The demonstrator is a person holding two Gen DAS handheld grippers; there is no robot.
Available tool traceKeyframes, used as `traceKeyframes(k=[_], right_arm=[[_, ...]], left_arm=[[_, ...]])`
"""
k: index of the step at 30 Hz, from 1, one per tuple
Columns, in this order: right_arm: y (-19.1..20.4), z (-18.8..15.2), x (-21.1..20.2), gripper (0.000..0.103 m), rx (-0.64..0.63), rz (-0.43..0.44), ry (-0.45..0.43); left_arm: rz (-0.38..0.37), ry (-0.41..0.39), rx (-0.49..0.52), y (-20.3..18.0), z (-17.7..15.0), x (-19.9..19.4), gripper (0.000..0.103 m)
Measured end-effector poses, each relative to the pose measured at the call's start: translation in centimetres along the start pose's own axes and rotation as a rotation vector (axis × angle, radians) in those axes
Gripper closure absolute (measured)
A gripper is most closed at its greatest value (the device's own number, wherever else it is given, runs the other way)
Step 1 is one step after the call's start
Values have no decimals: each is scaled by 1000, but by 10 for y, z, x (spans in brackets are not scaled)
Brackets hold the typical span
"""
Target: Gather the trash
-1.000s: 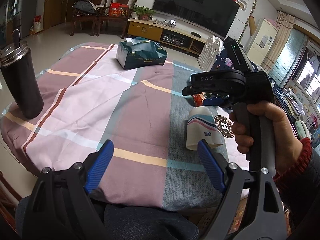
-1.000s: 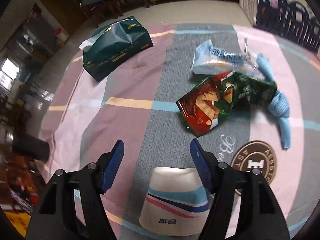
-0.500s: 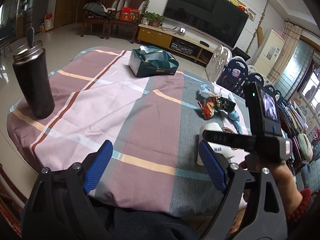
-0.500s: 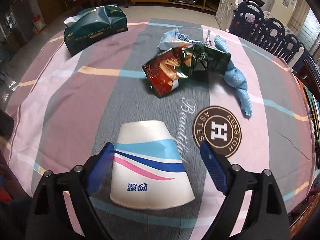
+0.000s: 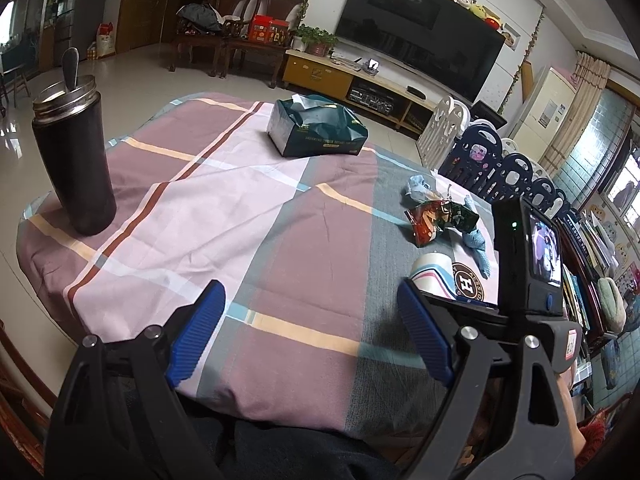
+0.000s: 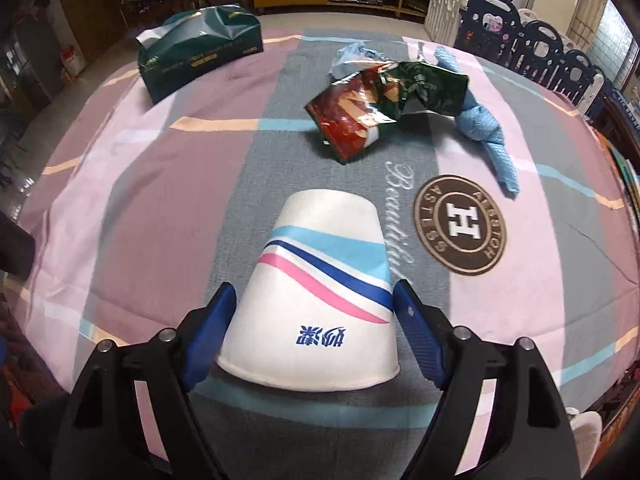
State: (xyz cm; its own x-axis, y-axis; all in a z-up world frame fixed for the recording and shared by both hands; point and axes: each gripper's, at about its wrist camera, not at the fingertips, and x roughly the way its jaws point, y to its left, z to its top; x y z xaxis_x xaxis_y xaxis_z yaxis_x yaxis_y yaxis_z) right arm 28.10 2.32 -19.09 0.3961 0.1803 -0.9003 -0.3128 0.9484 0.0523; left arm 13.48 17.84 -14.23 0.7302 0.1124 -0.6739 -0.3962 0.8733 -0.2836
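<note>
On my left side, my left gripper (image 5: 312,336) hangs over the near edge of the table (image 5: 280,264), jaws spread wide with nothing but striped cloth between them. From there the paper cup (image 5: 430,268) lies off to the right and a little ahead, partly hidden behind my own right fingertip and the body of my other tool, so this hand is the farther one.

Moving across to my right gripper (image 6: 310,332), the cup (image 6: 320,292) lies directly between its blue pads, upside down on the grey stripe of the cloth, wide rim toward me and narrow base pointing away. Its long axis runs almost straight along the line my fingers point, so the pads flank the flared sides near the rim. The jaws have just been closing, with the cup between them; the left pad looks to be touching or nearly touching the wall, and I see a sliver of gap at the right pad, so I judge it not yet gripped.

Farther ahead and slightly right of the cup lie the crumpled snack wrappers (image 6: 384,108), and beside them on the right a twisted blue cloth (image 6: 488,136). My judgement: the right hand takes the cup with a squeeze gentle enough not to crush it.
</note>
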Motion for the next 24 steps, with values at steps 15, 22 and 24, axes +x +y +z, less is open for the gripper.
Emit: traceKeyframes(k=[15, 22, 24], right_arm=[[7, 19, -14, 18, 92, 254, -13], [-53, 23, -27, 18, 275, 165, -120], [-74, 26, -27, 18, 327, 110, -136]], left_arm=[[28, 59, -112, 24, -2, 11, 15], [30, 78, -125, 26, -5, 16, 14], [29, 89, -128, 27, -6, 18, 14]])
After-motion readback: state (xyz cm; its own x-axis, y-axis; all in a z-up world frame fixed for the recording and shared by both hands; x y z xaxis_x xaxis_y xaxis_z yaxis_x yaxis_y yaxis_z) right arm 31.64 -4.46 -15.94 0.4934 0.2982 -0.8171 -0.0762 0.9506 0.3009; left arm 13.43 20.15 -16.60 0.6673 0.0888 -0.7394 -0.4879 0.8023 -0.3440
